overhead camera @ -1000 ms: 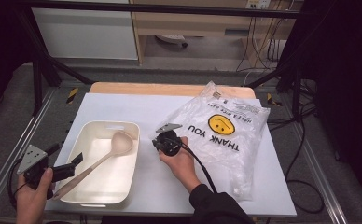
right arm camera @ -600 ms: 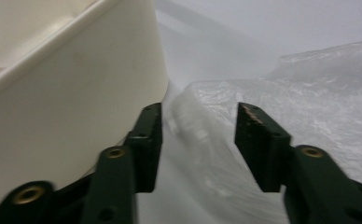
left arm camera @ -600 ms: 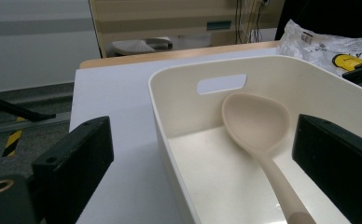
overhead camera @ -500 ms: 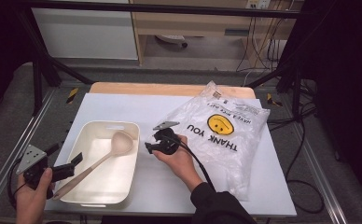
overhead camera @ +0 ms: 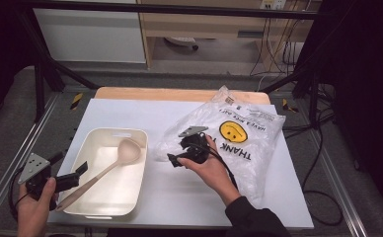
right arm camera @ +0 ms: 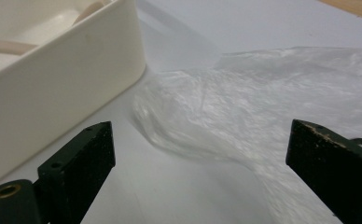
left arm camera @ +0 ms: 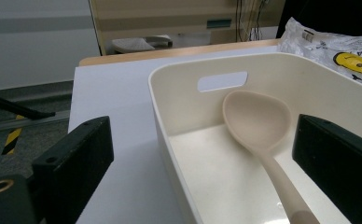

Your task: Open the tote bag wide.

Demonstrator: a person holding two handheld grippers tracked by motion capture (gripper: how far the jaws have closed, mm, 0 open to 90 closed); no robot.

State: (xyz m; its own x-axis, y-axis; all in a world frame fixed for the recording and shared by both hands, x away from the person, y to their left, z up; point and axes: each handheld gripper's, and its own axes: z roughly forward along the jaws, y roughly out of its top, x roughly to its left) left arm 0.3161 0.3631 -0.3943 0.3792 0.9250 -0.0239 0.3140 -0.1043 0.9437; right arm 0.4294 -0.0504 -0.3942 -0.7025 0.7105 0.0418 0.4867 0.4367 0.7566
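Right gripper (overhead camera: 175,159) jaws spread wide, empty, facing edge of plastic bag (right arm camera: 244,112) lying flat on table right of tub (overhead camera: 111,175). Bag probably light, thin, slippery, crumples easily; best pinch loose near edge. Left gripper (overhead camera: 73,177) also wide, before ladle (left arm camera: 263,135) in tub.

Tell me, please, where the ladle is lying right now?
In the high view the ladle lies in the cream tub at the table's left, handle end near the left gripper.
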